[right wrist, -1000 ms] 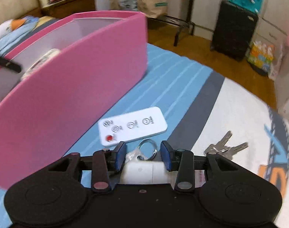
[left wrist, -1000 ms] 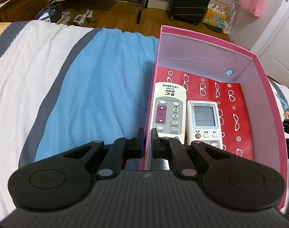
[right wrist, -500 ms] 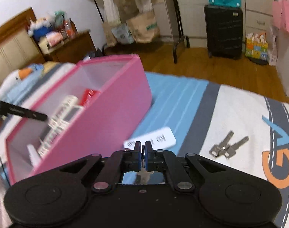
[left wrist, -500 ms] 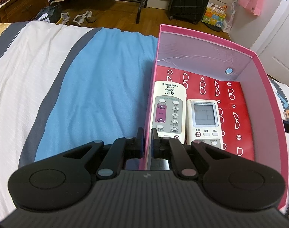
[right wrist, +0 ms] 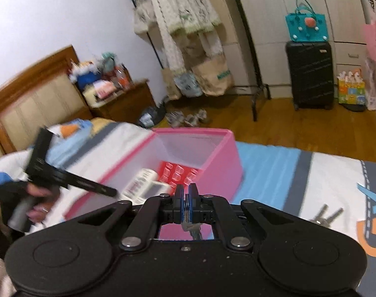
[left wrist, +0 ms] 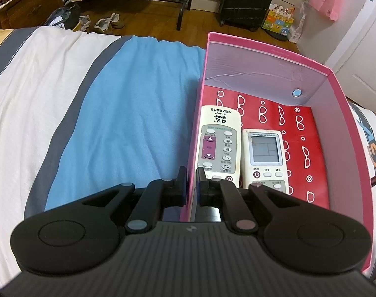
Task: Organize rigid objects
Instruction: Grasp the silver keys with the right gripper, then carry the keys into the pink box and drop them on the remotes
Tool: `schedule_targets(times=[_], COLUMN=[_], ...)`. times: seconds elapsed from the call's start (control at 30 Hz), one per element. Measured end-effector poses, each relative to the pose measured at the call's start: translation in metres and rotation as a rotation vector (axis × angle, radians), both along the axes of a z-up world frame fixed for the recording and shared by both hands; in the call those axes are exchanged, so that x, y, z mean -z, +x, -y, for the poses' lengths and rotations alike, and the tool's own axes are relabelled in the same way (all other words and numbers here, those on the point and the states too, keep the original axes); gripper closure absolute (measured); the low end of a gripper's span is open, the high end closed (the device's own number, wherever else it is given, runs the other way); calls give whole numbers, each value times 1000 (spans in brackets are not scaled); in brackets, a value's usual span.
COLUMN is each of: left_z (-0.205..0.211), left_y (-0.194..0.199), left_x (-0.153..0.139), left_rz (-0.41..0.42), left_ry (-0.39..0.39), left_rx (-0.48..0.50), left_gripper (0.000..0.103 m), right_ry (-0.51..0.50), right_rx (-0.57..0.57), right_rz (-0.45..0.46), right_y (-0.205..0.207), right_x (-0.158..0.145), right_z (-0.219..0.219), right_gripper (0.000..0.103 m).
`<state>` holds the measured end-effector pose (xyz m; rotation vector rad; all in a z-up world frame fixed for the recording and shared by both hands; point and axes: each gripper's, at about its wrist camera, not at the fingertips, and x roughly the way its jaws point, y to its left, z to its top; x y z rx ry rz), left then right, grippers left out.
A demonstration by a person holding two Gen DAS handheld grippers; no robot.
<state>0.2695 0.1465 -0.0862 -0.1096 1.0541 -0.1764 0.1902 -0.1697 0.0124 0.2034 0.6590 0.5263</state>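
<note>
Bedroom floor, wardrobe and a black suitcase (right wrist: 310,74) ring a bed whose striped bedspread (left wrist: 128,113) carries the work. Largest on it is the pink box (left wrist: 336,133), at three o'clock in the left wrist view; the left gripper (left wrist: 191,183) has its fingers clamped on the box's near-left wall, steadying it. Inside lie two remotes side by side, the long white remote (left wrist: 217,143) at nine o'clock of the smaller display remote (left wrist: 265,158). The right gripper (right wrist: 186,198), raised above the box's rim, is pinched together on a key bunch (right wrist: 191,227) hanging under the pads. Spare keys (right wrist: 324,216) lie at three o'clock. To do this well, I judge: carry over the bare red floor at twelve o'clock, lower, then release.
</note>
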Motion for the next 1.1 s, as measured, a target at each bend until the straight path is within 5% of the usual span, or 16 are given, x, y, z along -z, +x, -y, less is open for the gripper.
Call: schedule_targets(times=[0.17, 0.37, 0.67, 1.1], left_z=[0, -3, -4, -9], left_y=[1, 2, 4, 3], left_x=[1, 2, 2, 4], left_rz=[-3, -15, -17, -17], left_ry=[-4, -31, -36, -52], left_rx=[0, -15, -18, -22], left_gripper=[97, 97, 97, 97], right_ry=[64, 109, 105, 17], right_rx=[-51, -106, -160, -50], right_rz=[42, -24, -86, -269], right_y=[-8, 6, 28, 85], right_x=[-29, -37, -18, 30], right_z=[-16, -44, -94, -137], right_gripper=[98, 98, 98, 97])
